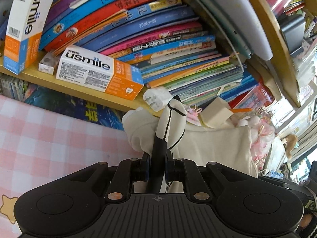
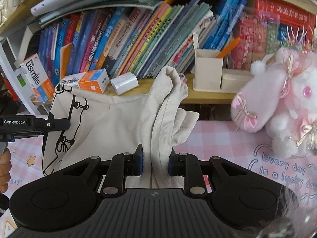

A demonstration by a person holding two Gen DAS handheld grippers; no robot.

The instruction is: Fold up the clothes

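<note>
**Garment held aloft, no fold laid yet**

A crowded bookshelf [image 2: 138,39] backs a worktop covered in pink checked cloth [image 1: 49,138], with a pink plush toy [image 2: 281,103] at the right. The cream garment [image 2: 111,123] hangs stretched between both tongs, above the cloth and just in front of the shelf. The left tongs [image 1: 157,166] pinch its printed edge; the right tongs [image 2: 155,162] clamp a bunched edge. Judging from this, folding is barely begun: the garment has yet to be laid flat and folded.

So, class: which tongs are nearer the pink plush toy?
Right. The right tongs grip cream cloth beside the pink plush toy; the left tongs hold the garment's far printed side.
</note>
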